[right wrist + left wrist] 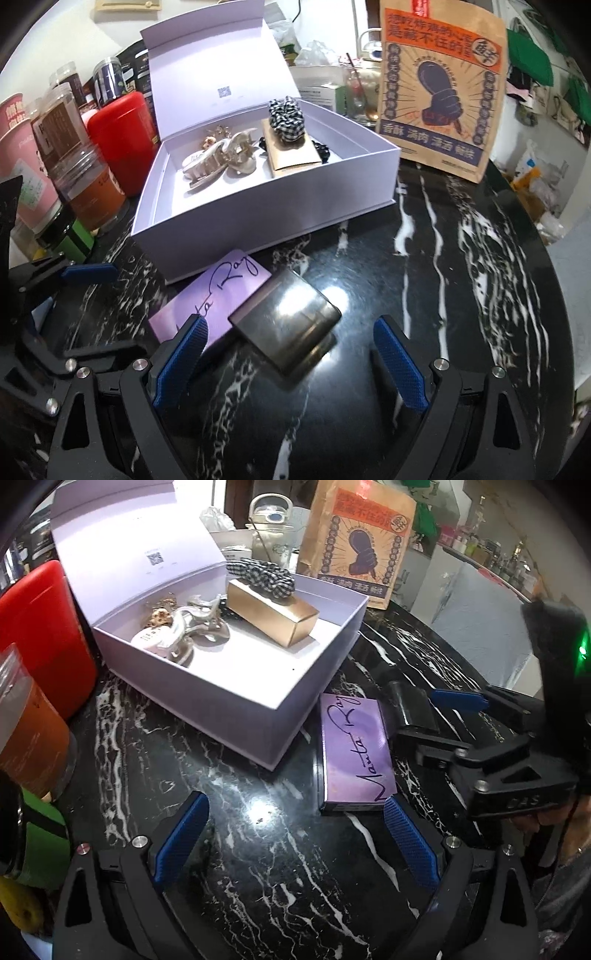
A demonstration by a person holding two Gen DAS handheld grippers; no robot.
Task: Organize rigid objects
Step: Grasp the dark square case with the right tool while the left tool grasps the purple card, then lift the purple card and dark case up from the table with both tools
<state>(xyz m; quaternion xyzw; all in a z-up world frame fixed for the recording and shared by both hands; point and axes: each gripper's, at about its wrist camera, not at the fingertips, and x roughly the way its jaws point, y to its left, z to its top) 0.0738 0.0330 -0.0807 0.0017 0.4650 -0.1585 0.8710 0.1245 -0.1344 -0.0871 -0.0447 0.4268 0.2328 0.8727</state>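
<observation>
Between the spread, empty jaws of the R gripper (290, 356) the dark case (286, 328) is framed, lying diagonally; L gripper (297, 836), likewise spread w/ nothing held, is set farther off.

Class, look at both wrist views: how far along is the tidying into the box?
Done: hair clip, gold box and checked scrunchie lie in the open white box. In hand: nothing; the right gripper is open around the dark case. Left: that case and the purple card, beside the open left gripper.
</observation>
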